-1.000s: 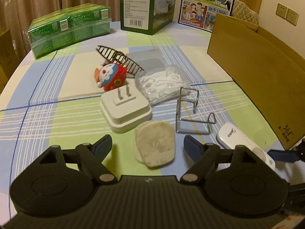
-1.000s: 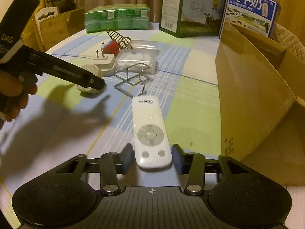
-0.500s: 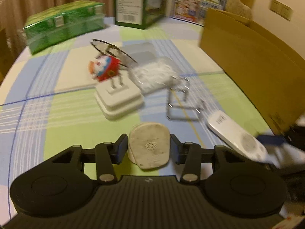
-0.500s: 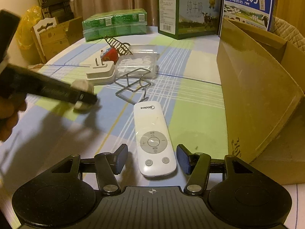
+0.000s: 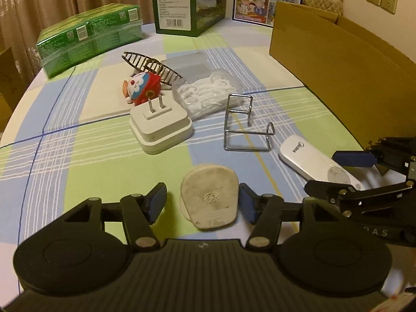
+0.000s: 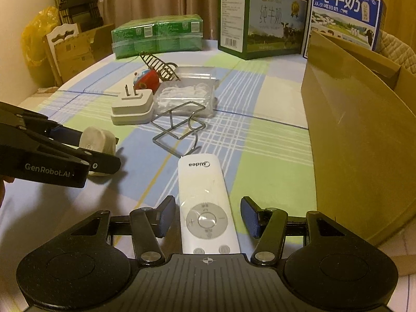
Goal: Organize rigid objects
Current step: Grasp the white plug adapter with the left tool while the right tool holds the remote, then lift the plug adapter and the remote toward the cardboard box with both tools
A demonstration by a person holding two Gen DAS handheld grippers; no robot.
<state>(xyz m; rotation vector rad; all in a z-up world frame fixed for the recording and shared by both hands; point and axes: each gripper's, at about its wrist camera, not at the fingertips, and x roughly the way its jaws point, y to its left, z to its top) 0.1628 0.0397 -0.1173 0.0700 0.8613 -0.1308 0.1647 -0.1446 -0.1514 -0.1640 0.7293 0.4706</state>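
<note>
A worn white rounded plug block lies on the checked tablecloth between the fingers of my left gripper, which is open with gaps on both sides. It also shows in the right wrist view. A white Midea remote lies between the fingers of my right gripper, which is open around its button end. The remote and the right gripper show at the right of the left wrist view.
A white plug adapter, a wire stand, a clear box of floss picks, a red toy and a metal rack lie further back. An open cardboard box stands at the right. Green packs and milk cartons stand at the back.
The left gripper opened slightly around the plug block, which lies lower between its fingers. The right gripper moved forward, so the remote sits deeper between its open fingers.
</note>
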